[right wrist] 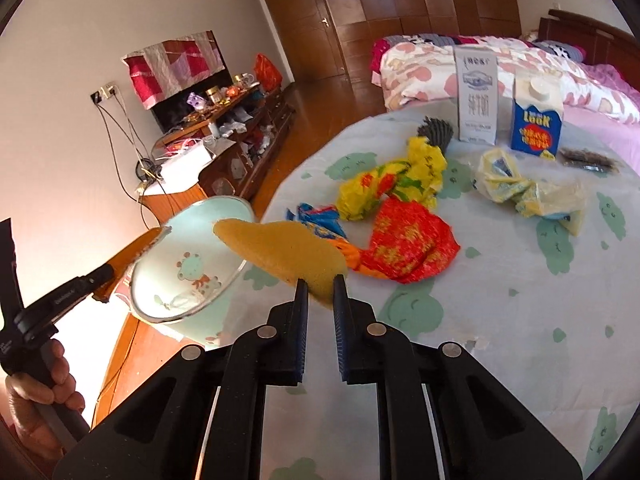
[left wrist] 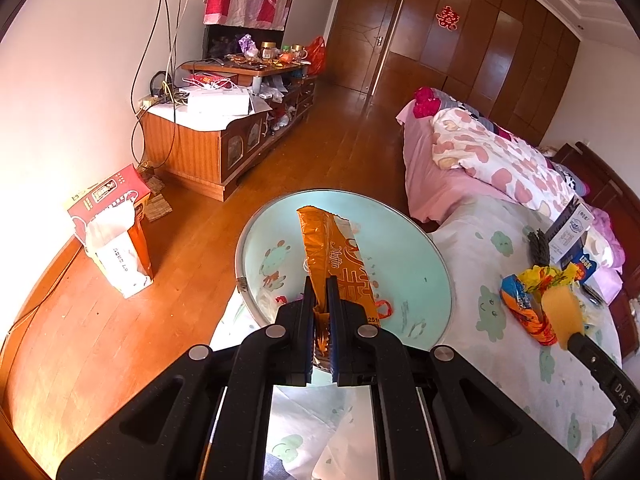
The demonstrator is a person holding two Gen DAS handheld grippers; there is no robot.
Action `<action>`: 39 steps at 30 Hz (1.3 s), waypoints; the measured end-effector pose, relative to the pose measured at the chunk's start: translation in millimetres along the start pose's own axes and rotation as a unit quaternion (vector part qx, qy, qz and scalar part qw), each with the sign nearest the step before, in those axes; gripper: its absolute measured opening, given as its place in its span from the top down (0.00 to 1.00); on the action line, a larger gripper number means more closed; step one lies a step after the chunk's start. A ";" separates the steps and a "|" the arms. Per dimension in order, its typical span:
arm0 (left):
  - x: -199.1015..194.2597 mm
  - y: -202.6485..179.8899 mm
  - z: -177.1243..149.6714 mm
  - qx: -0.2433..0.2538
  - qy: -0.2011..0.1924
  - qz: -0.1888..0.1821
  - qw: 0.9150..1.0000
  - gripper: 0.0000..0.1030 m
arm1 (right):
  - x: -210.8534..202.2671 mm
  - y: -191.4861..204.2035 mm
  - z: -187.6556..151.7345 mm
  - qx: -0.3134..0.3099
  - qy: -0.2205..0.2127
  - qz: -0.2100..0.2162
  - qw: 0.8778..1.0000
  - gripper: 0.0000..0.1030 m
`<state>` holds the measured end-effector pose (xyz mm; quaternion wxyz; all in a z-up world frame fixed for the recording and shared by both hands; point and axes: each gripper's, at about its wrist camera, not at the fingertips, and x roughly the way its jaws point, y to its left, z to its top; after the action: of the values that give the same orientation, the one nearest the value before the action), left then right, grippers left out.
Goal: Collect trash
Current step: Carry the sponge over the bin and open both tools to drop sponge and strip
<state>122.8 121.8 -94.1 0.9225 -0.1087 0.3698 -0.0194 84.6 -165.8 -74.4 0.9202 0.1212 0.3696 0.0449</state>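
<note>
Two grippers angle downward: our left gripper pinches an orange wrapper over the basin; right gripper fingers clamp a yellow sponge, tips hidden, above the table.

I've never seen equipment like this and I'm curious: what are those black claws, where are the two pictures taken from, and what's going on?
Each black claw is a gripper held in a person's hand; a camera on each looks along its fingers. The left gripper shows in its own view, clamped on an orange snack wrapper over a pale green basin. The right gripper, in its view, pinches a yellow spongy piece. On the tablecloth lie crumpled wrappers and two cartons.
</note>
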 end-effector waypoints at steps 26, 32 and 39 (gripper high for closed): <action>23.2 11.9 -5.2 0.014 0.038 0.029 0.999 0.94 | 105.9 100.8 25.8 -0.097 0.054 0.001 0.994 0.77; 23.5 15.3 -4.7 0.007 0.039 0.037 0.999 0.83 | 103.3 101.3 26.3 -0.094 0.047 0.002 0.994 0.62; 17.3 16.6 -1.7 0.004 0.029 0.058 0.998 0.59 | 88.1 99.0 28.5 -0.095 0.028 -0.004 0.995 0.46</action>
<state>133.5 135.7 -110.6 0.9114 -0.0827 0.4020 0.0294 168.7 -60.3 -88.1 0.9171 0.0304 0.3895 0.0790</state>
